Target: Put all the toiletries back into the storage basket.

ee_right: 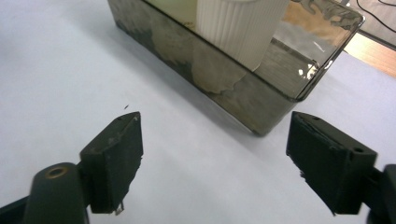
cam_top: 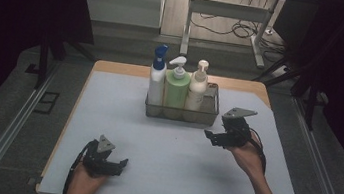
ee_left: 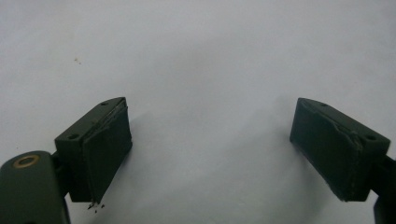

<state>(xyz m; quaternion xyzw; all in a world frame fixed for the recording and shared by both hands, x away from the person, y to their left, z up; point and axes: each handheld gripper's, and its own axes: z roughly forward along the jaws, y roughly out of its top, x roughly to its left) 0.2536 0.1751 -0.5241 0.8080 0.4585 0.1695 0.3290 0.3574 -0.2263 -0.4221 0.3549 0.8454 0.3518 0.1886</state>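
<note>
3 bottles (cam_top: 177, 85) in tray (cam_top: 181, 114), far-centre on mat (cam_top: 116, 120); right hand-held gripper (cam_top: 212, 136) just beside tray.

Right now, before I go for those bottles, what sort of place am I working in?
Probably a lab or recording workspace, not a bathroom. A table with a pale mat sits between dark curtains and metal rails, with loose cables on the floor behind. Three pump bottles stand in a tray.

Legible text: none. You will find no label, brand, number or sign readable on the blue-capped bottle (cam_top: 157, 77), the green pump bottle (cam_top: 176, 87) or the cream pump bottle (cam_top: 197, 86) (all too small and dim in the high view).
</note>
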